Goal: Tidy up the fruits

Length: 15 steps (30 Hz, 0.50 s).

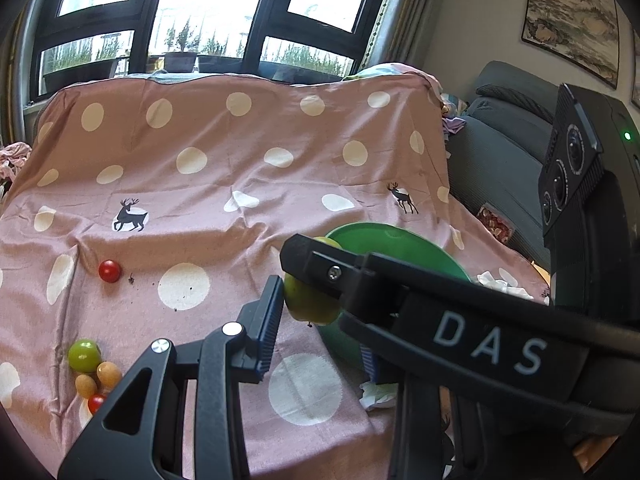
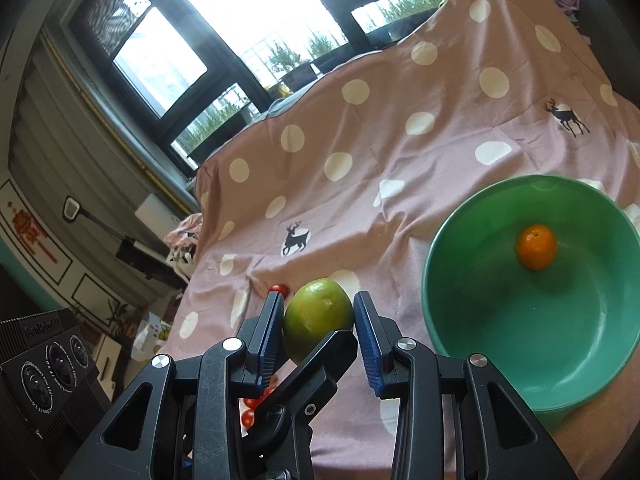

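Observation:
A large green fruit [image 2: 318, 316] sits between the fingers of my right gripper [image 2: 319, 326], which is shut on it, just left of a green bowl [image 2: 472, 340]. An orange [image 2: 536, 247] lies inside the bowl. In the left wrist view the same green fruit [image 1: 310, 304] is against my left gripper's left finger [image 1: 270, 320]; the right gripper's body crosses in front and hides the left gripper's other finger. A red tomato [image 1: 109, 271] lies on the cloth; a small green fruit [image 1: 83, 355], two tan fruits [image 1: 109, 373] and another tomato [image 1: 96, 403] cluster at lower left.
The table is covered with a pink polka-dot cloth [image 1: 224, 184] with deer prints. Crumpled white tissue [image 1: 376, 396] lies near the bowl [image 1: 384, 240]. A grey sofa [image 1: 504, 152] stands to the right. Windows are behind the table.

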### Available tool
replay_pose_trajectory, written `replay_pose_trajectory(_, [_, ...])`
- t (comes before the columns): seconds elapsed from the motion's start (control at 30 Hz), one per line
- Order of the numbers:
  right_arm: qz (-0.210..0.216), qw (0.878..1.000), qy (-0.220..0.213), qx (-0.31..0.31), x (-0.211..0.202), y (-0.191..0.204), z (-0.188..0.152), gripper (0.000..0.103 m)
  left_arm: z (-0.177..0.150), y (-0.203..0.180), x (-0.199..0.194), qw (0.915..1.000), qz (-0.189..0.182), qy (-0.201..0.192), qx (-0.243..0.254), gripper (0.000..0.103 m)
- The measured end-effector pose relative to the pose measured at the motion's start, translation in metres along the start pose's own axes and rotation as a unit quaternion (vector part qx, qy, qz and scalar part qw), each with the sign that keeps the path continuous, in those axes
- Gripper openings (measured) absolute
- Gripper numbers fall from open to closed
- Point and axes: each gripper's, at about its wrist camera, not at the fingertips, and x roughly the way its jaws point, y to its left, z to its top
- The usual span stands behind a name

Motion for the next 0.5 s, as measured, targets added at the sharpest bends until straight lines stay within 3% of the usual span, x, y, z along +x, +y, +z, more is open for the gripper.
replay_pose_trajectory(0.5, [-0.019,0.999,-0.021,0.029,-0.013,-0.031,0.009,0.039,0.005,-0.026,0.024,0.9995,-0.024,0.01,0.016,0.034])
